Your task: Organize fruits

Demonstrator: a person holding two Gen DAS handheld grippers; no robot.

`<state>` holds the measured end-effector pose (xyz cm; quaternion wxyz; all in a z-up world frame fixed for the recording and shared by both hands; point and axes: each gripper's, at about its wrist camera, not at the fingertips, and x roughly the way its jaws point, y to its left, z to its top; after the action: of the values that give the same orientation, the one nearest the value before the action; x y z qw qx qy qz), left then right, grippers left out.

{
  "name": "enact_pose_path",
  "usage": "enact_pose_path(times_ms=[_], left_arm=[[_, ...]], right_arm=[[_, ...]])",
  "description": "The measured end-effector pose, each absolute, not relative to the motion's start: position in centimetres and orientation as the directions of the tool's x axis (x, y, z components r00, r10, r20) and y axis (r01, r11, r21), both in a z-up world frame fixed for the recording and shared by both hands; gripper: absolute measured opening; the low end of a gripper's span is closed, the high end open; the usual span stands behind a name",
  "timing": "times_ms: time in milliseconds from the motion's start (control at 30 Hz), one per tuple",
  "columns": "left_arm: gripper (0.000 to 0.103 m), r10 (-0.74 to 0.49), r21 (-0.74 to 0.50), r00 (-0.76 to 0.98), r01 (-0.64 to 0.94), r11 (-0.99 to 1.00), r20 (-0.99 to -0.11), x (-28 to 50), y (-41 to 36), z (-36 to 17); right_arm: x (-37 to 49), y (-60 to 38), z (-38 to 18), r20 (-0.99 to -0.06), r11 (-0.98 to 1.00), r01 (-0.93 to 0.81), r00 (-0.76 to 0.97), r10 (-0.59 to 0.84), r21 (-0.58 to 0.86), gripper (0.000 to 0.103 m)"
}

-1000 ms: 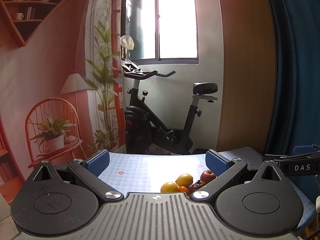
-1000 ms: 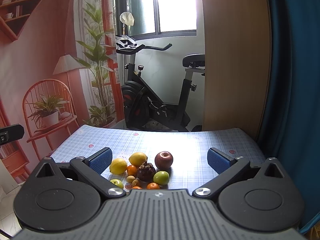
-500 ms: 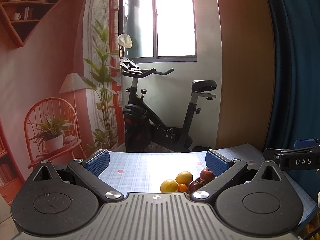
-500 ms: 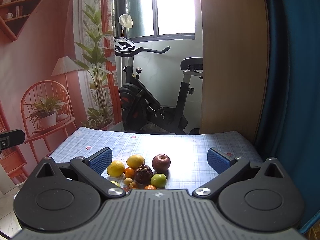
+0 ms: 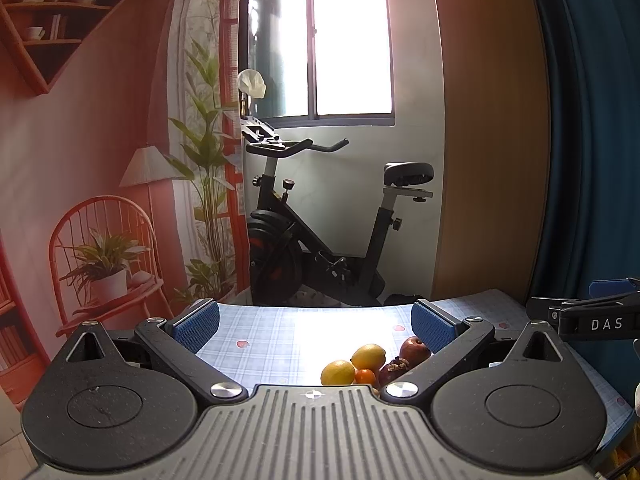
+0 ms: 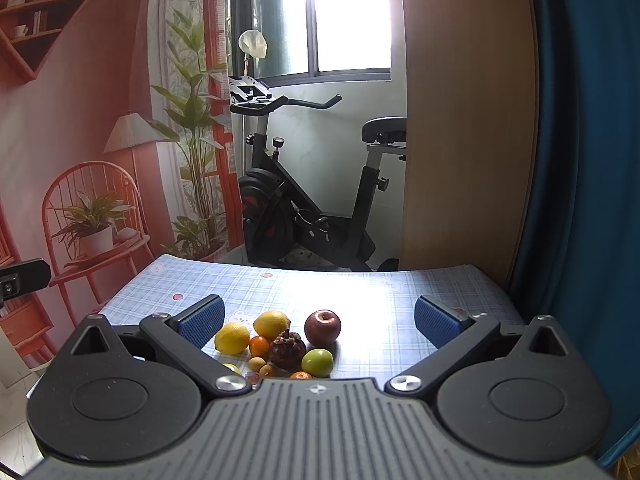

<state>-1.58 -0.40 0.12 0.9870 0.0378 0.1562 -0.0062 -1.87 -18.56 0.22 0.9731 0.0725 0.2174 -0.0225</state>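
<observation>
A cluster of fruit lies on the blue checked tablecloth (image 6: 360, 284). In the right wrist view I see two lemons (image 6: 232, 337) (image 6: 271, 324), a red apple (image 6: 322, 327), a dark mangosteen (image 6: 287, 350), a green apple (image 6: 317, 361) and small oranges (image 6: 259, 345). My right gripper (image 6: 320, 320) is open above the table, with the fruit just below and between its blue pads (image 6: 204, 320). My left gripper (image 5: 314, 322) is open too; the lemons (image 5: 338, 372), the red apple (image 5: 414, 349) and the mangosteen (image 5: 394, 370) sit low by its right finger.
An exercise bike (image 6: 304, 208) stands beyond the table's far edge under a bright window. A wooden panel (image 6: 464, 120) and a blue curtain (image 6: 588, 160) close off the right side. The other gripper's body (image 5: 592, 318) shows at the right in the left wrist view.
Both grippers have tilted or shifted slightly, so the table and fruit sit lower in both views. The fruit has not moved and both grippers stay open.
</observation>
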Motion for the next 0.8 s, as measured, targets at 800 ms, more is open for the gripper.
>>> enact_pose_path(times_ms=[800], left_arm=[[0.103, 0.004, 0.068, 0.95, 0.018, 0.998, -0.312, -1.61, -0.36, 0.13]], right_arm=[[-1.64, -18.78, 0.05, -0.432, 0.986, 0.078, 0.902, -0.008, 0.144, 0.103]])
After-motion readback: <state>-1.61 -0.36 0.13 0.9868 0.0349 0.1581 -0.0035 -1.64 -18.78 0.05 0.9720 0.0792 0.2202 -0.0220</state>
